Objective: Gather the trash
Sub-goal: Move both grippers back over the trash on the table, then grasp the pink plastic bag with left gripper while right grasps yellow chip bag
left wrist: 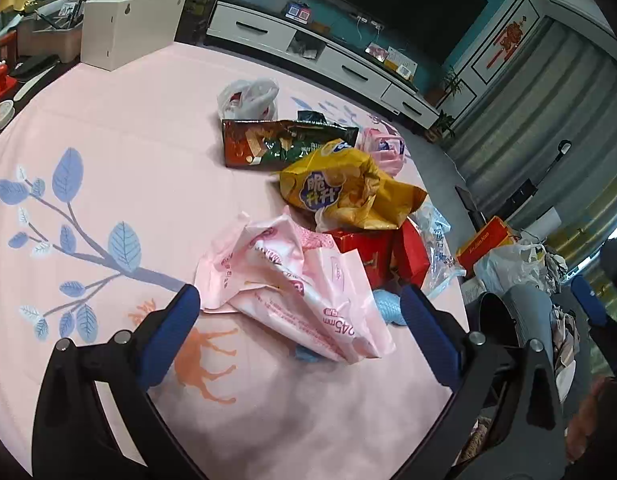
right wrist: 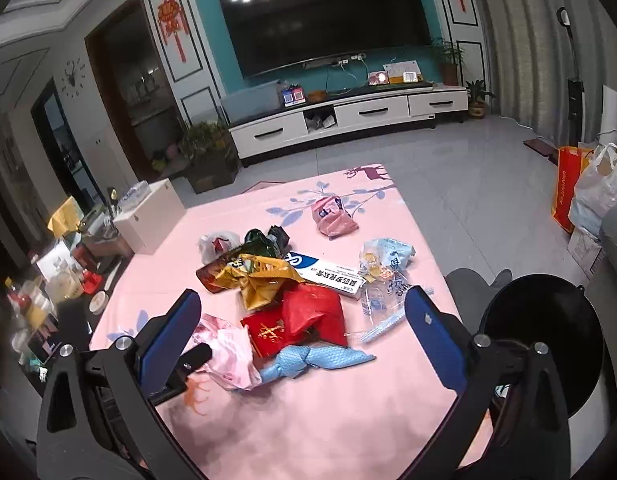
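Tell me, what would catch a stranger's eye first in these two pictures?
Probably the heap of trash in the middle of the pink tablecloth: a yellow snack bag on top of a red box, with a crumpled pink wrapper nearest. Both the left gripper and the right gripper hang open above it, and a big dark television fills the far wall.

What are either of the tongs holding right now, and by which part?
Nothing: the left tongs and right tongs are both open above the trash.

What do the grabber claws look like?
Both the left gripper and the right gripper have black frames with round silver bolts. Their fingers are covered in flat blue pads.
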